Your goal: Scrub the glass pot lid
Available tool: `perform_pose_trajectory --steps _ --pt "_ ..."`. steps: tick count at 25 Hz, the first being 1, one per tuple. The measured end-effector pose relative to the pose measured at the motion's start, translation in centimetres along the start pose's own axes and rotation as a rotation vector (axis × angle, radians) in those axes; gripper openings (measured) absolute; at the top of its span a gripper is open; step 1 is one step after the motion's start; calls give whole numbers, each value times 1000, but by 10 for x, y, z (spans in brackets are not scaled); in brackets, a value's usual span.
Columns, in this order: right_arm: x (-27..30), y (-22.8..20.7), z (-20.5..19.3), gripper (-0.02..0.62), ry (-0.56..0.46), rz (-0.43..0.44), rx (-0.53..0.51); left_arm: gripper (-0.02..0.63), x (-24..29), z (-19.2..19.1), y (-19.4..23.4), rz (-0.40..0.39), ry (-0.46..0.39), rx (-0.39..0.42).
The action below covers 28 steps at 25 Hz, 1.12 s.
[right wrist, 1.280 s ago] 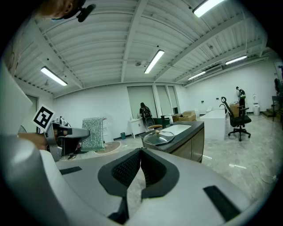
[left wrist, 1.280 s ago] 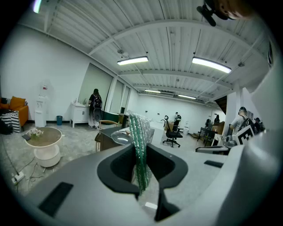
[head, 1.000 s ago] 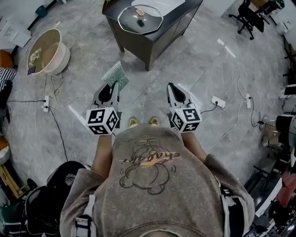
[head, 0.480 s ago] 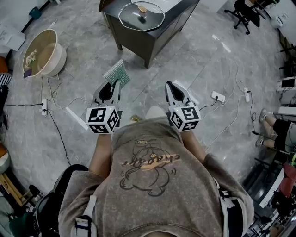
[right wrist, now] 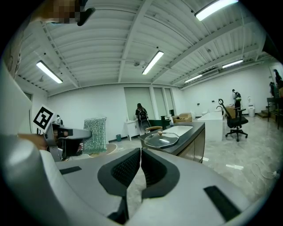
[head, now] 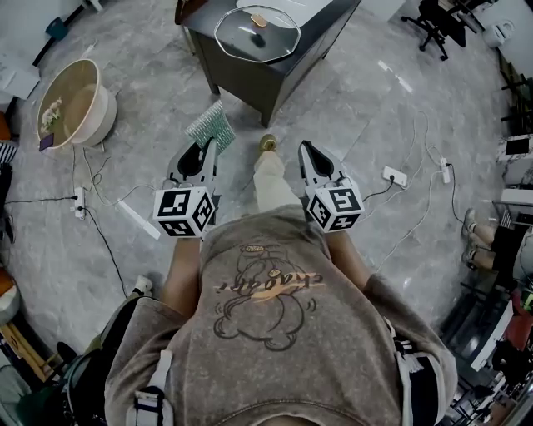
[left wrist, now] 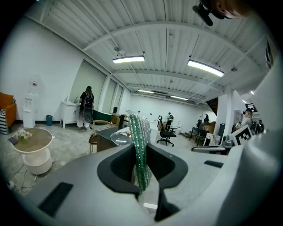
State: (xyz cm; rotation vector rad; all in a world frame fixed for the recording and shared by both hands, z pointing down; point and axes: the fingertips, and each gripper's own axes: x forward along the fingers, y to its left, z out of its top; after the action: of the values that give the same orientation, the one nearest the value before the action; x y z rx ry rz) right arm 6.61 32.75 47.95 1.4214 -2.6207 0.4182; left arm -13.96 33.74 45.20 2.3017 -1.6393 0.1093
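While the person is stepping up, lid: is lying flat, knob up, on the desk at 12 o'clock, well apart from both grippers.
Left gripper: is clamping the green pad by its lower edge, with most of it standing free above the jaws. Pressed sideways on glass, it is likely folding over or sliding out.
Right gripper: is pressing its jaws together on nothing. Unless it is opening in time to steady the knob, the lid is going unheld.
Lid slip: smooth glass is sitting on a smooth top, seemingly close to the desk's near edge. A hard stroke toward 6 o'clock is risking pushing it off onto the hard floor, where it is probably shattering.
Strip: is lying loose on the floor at 3 o'clock of the right gripper. A foot catching it is jolting both grippers.
Reach: arriving too fast is risking a jaw knocking the glass rim.
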Motion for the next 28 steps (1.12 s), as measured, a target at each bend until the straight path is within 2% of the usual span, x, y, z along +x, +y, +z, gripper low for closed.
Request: perform_pose_trajectory --steps 6,13,21,28 --pt "58 -33 21 28 -9 14 0 78 54 21 26 7 -11 -4" --pt "147 -80 60 29 1 45 -1 78 146 56 57 11 1 -17" --pt "246 -141 118 29 28 113 -10 77 256 112 90 39 4 -29" --pt "321 -170 135 29 67 180 -25 78 322 128 121 89 21 -61"
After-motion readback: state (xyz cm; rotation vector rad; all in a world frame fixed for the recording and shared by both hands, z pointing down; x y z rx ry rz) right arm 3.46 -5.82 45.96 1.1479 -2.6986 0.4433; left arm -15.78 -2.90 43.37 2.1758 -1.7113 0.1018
